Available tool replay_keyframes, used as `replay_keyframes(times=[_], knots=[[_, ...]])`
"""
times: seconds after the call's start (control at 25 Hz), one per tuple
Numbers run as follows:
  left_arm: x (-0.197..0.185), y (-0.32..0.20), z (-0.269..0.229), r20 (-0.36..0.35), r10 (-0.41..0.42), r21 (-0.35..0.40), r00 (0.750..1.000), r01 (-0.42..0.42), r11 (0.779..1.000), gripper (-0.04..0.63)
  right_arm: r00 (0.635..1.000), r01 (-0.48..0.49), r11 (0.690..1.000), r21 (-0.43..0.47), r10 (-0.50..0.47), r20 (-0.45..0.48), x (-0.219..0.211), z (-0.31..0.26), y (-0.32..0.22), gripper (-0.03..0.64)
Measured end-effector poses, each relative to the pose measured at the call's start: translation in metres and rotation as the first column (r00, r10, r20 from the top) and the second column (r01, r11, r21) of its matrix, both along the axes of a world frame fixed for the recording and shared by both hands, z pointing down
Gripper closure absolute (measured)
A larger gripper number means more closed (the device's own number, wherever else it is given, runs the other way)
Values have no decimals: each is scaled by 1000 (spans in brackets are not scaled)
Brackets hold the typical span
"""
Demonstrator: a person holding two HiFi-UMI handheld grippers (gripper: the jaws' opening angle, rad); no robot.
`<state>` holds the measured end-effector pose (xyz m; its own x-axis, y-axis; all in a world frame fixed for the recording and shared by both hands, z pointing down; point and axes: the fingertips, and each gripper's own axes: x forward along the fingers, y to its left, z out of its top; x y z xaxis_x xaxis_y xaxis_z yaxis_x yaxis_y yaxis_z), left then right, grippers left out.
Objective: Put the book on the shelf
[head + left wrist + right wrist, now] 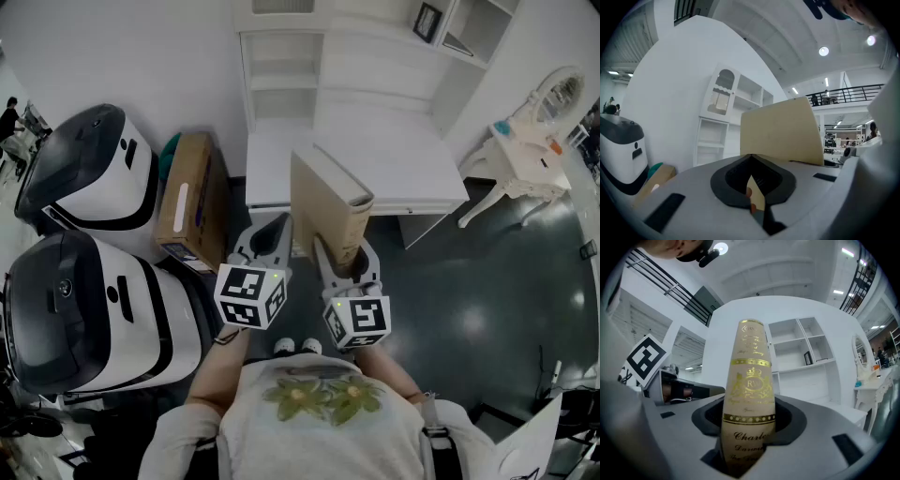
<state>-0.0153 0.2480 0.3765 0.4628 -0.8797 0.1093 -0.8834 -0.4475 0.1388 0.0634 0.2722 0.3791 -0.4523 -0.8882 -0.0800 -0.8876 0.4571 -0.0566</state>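
Observation:
A tan hardback book (328, 211) stands upright in front of the person, and my right gripper (342, 258) is shut on its lower end. In the right gripper view its spine (750, 394), printed in gold, fills the space between the jaws. My left gripper (272, 234) hovers just left of the book with its jaws together and nothing in them. From the left gripper view, the book's plain cover (783, 133) rises to the right. The white shelf unit (281, 75) stands beyond the book, its compartments bare, above a white desk top (412, 159).
Two large white and black machines (94, 169) (84, 319) stand at the left. A cardboard box (192, 202) leans between them and the desk. A white dressing table with a mirror (525, 150) stands at the right on a dark floor.

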Motion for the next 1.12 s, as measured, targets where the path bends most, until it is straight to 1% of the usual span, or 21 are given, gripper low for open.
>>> replay_keyframes(times=[0.16, 0.4, 0.6, 0.72, 0.96, 1.12], knots=[[1, -3, -1, 2, -3, -2, 1000, 3, 1000, 571, 1000, 8, 1000, 6, -8, 2, -1, -1, -3, 386], [3, -10, -1, 24, -16, -4, 1000, 16, 1000, 571, 999, 30, 999, 13, -30, 32, 1, -4, -11, 385], [7, -15, 3, 43, -31, -7, 999, 31, 999, 571, 999, 42, 999, 5, -42, 34, 9, 1, -20, 385], [12, -16, 7, 38, -43, -4, 998, 43, 999, 571, 998, 51, 999, 4, -51, 36, 16, 7, -26, 385], [16, -21, 26, 30, -67, -27, 997, 68, 997, 571, 997, 80, 997, -15, -80, 14, 16, 23, -35, 385], [11, -39, 36, 33, -68, -39, 997, 69, 997, 571, 995, 98, 995, -19, -98, 1, 7, 32, -50, 385]])
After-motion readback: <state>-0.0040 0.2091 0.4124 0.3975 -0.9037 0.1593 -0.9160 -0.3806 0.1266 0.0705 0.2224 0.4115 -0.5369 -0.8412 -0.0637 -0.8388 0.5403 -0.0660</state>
